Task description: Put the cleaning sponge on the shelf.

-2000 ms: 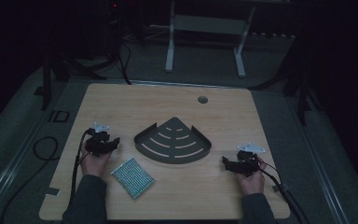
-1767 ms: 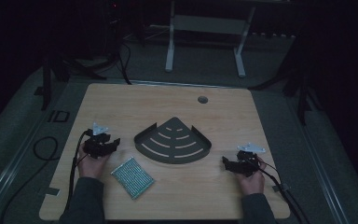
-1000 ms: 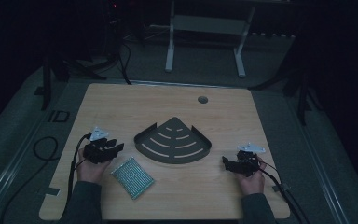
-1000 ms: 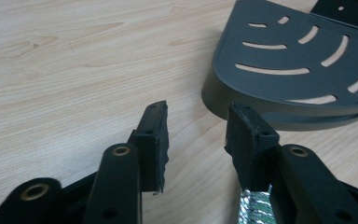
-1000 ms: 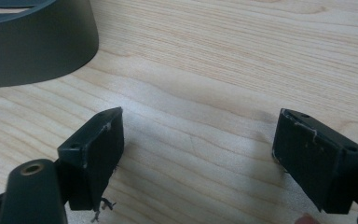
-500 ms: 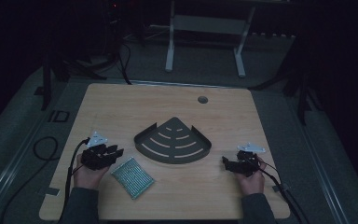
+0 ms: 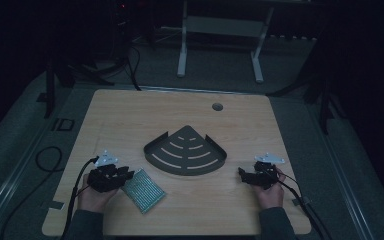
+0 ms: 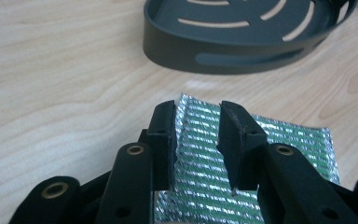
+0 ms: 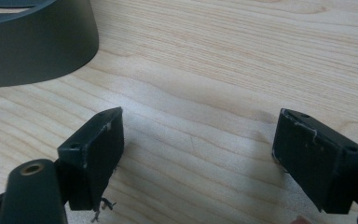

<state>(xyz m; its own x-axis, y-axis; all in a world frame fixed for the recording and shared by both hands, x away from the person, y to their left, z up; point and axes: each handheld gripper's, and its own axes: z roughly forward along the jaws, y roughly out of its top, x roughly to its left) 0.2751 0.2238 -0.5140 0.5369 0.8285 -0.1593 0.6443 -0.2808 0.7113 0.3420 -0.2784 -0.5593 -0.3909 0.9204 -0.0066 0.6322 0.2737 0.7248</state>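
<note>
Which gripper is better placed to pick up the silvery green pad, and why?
The left. The left gripper already has its jaws astride the silvery green pad, a gap on each side. The right gripper stands open over bare table, beyond the dark corner tray.

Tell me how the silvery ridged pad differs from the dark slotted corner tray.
The pad is a shiny, flat rectangle; the tray is a matte dark wedge with a raised wall. The pad lies under the left claw, whose jaws have just been closing; the tray sits mid-table, untouched. Both rest on the wooden table.
</note>
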